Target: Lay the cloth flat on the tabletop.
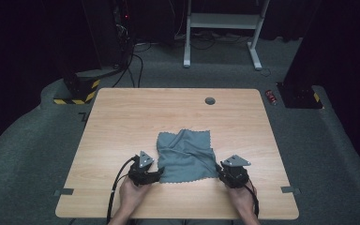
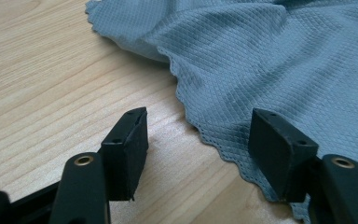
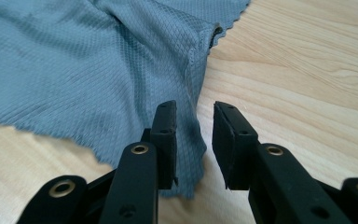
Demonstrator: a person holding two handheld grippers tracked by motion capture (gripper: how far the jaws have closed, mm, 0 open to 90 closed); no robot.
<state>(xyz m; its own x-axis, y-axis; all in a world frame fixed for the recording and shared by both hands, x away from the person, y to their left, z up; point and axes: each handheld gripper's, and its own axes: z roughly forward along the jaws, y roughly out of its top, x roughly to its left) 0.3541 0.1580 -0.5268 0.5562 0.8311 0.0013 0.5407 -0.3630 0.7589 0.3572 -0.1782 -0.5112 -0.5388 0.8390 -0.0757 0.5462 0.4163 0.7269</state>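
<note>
Nearest the high camera, the person's two hands come up from the bottom edge, each holding a gripper at a near corner of a grey-blue cloth (image 1: 186, 156) that lies on the wooden table (image 1: 122, 122), a little toward the person's side of its middle. On the left, the left gripper (image 1: 157, 174) sits at the cloth's near left corner; in the left gripper view its jaws are spread wide, one pad on bare wood and the other resting over the scalloped hem of the cloth (image 2: 279, 60), so the corner lies between them but nothing is pinched yet. The cloth itself is not flat: it is rumpled, with a ridge through its middle and a wavy far edge. On the right, the right gripper (image 1: 219, 171) meets the near right corner; in the right gripper view its jaws are parted by a narrow gap, with the corner tip of the cloth (image 3: 74, 70) running down between them, apparently not yet clamped. As I judge it, the work is at its start: both tools are lined up on the two near corners, which counts as done, while closing on those corners and then lifting, spreading or folding the fabric all remain
</note>
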